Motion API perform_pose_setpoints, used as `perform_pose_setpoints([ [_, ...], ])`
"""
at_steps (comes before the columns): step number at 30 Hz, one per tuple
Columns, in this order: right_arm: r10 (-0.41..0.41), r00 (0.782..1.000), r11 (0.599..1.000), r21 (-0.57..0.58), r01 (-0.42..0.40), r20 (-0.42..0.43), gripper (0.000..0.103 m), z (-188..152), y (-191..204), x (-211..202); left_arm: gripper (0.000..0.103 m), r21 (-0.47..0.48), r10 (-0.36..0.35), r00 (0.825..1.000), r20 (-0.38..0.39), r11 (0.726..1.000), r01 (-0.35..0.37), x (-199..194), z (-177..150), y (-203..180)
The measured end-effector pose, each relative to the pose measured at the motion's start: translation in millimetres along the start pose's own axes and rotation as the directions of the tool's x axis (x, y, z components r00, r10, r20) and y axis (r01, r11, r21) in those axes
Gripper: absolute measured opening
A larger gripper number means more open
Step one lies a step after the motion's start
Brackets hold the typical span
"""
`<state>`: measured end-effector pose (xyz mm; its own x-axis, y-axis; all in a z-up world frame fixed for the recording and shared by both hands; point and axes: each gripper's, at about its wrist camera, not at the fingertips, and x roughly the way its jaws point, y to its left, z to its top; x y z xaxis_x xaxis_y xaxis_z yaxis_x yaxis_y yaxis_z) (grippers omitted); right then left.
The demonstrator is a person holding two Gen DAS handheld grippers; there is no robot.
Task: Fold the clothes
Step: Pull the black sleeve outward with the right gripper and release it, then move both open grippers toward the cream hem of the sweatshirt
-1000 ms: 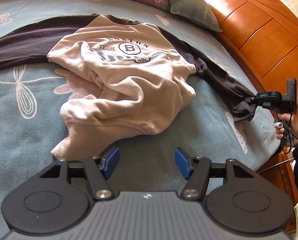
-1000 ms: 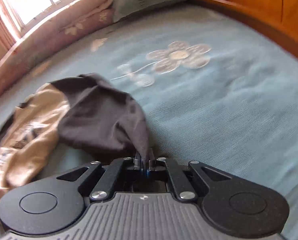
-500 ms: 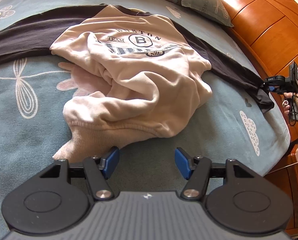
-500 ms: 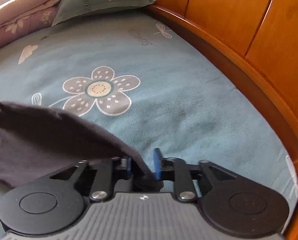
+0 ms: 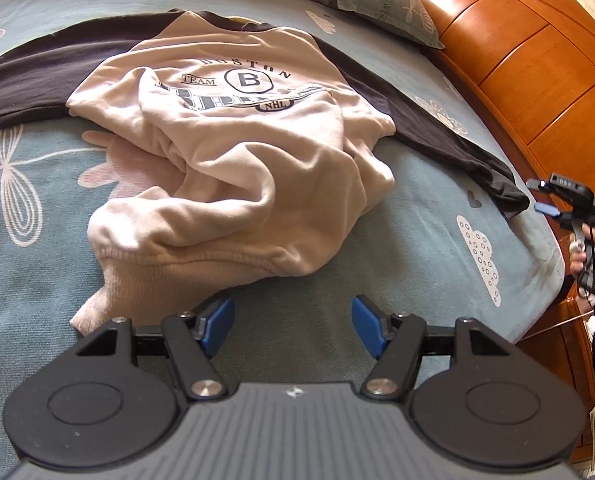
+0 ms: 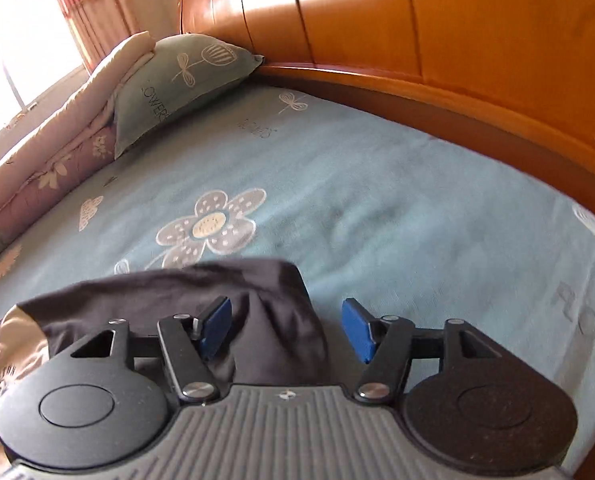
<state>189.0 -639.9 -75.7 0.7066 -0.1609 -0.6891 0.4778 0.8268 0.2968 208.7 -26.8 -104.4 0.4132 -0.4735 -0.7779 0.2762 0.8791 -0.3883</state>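
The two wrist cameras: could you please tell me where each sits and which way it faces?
Left wrist: behind the open left gripper, low over the bed, facing the crumpled cream sweatshirt; the right hand shows at the edge.
Right wrist: behind the open right gripper, facing the pillow and headboard.
Shared: the dark sleeve, pillow, headboard.

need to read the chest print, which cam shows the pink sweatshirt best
The left wrist view: the whole pink sweatshirt lies crumpled on the bed, print readable. The right wrist view catches only a sliver of it at the lower left edge, beside its dark sleeve.
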Motion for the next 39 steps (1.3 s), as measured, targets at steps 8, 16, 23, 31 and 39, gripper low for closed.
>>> perform_pose_setpoints([
  [8, -0.099, 0.993, 0.985, -0.151, 0.089, -0.06, 0.074, -39, 13, 22, 0.065, 0.013, -0.001, 1.0, -0.022, 1.0, 0.001, 8, -1, -11],
  [16, -0.303, 0.95, 0.943, -0.12, 0.311, 0.077, 0.086, -26, 25, 62, 0.066, 0.037, 0.002, 0.999, -0.044, 0.999, 0.0, 16, -2, -19],
  [23, -0.53, 0.809, 0.804, -0.152, 0.575, 0.255, 0.086, 6, 9, 37, 0.066, 0.044, -0.002, 0.998, -0.059, 0.999, 0.004, 22, -1, -22],
  [31, -0.498, 0.851, 0.773, -0.361, 0.522, 0.165, 0.089, 11, 17, 10, 0.066, 0.07, -0.012, 0.998, -0.063, 0.997, 0.016, 21, -2, -30],
  [39, -0.396, 0.905, 0.506, -0.859, 0.073, -0.156, 0.093, -54, 127, 18, 0.066, 0.117, -0.027, 0.999, -0.017, 0.993, 0.029, -2, -6, -41],
])
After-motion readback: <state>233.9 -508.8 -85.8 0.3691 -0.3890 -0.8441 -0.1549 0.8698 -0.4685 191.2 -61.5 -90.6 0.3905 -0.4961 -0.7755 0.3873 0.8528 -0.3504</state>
